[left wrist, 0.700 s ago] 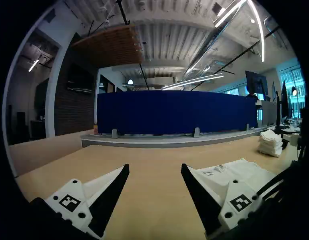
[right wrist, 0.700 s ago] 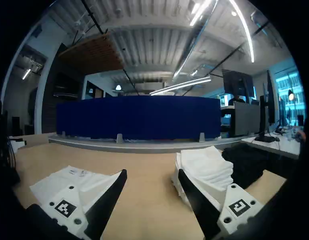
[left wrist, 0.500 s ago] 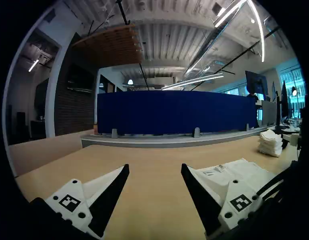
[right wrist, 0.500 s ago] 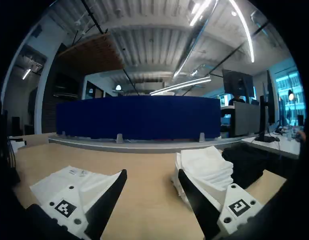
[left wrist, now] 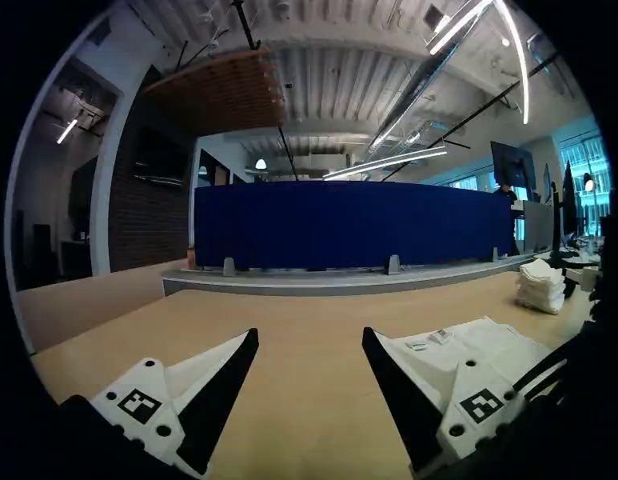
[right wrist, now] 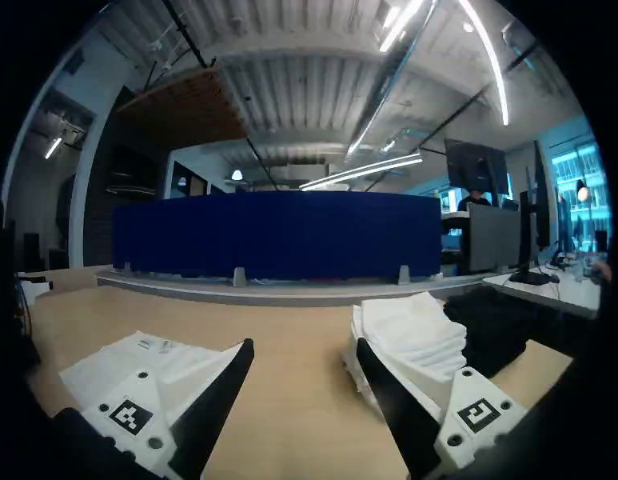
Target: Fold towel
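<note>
A white towel (left wrist: 476, 342) lies flat on the wooden table (left wrist: 309, 320), to the right of my left gripper (left wrist: 310, 336), which is open and holds nothing. The same towel (right wrist: 141, 356) shows in the right gripper view, partly behind the left finger of my right gripper (right wrist: 302, 346). That gripper is open and empty too. A stack of folded white towels (right wrist: 412, 332) sits just behind its right finger; the same stack (left wrist: 541, 286) appears far right in the left gripper view.
A blue partition (left wrist: 340, 224) runs along the table's far edge. Dark cloth (right wrist: 500, 320) lies right of the folded stack. Monitors (right wrist: 488, 232) and desks stand further right. Bare wood (right wrist: 297, 400) stretches between the flat towel and the stack.
</note>
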The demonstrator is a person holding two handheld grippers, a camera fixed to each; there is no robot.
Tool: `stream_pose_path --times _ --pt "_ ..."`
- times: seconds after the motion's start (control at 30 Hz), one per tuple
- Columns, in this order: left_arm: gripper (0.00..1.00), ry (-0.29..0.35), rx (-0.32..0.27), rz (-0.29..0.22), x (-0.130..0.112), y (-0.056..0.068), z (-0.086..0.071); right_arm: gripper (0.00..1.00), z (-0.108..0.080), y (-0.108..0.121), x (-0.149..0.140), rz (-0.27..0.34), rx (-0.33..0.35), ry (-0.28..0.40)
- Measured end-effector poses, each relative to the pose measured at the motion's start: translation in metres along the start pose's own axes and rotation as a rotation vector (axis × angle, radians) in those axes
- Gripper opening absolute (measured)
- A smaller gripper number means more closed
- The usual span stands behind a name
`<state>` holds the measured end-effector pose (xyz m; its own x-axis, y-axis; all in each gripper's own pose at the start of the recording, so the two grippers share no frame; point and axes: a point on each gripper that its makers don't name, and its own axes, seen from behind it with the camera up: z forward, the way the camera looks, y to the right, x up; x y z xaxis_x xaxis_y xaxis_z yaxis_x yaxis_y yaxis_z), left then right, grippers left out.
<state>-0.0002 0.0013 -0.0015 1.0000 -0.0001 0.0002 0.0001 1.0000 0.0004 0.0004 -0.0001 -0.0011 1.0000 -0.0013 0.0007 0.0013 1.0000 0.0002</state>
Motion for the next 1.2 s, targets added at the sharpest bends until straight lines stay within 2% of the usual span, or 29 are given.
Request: stream_pose_path --times 0.5,0.7,0.8,0.9,1.2 --pt "0.97 -0.001 0.004 0.002 0.001 -0.001 -0.001 1.0 0.001 0.0 0.0 0.0 -0.001 0.0" --pt "0.97 -0.005 0.01 0.024 0.006 -0.001 0.002 0.99 -0.002 0.003 0.009 -0.013 -0.003 -0.015" --pt "0.97 0.009 0.005 0.041 0.027 0.002 0.002 1.0 -0.006 0.002 0.032 -0.011 -0.004 0.002" --pt "0.97 0.017 -0.003 0.038 0.053 0.006 0.0 1.0 -0.01 -0.001 0.057 -0.007 0.004 0.009" --pt "0.96 0.036 -0.019 0.022 0.152 0.012 -0.012 0.99 -0.022 -0.004 0.15 0.002 -0.011 0.035"
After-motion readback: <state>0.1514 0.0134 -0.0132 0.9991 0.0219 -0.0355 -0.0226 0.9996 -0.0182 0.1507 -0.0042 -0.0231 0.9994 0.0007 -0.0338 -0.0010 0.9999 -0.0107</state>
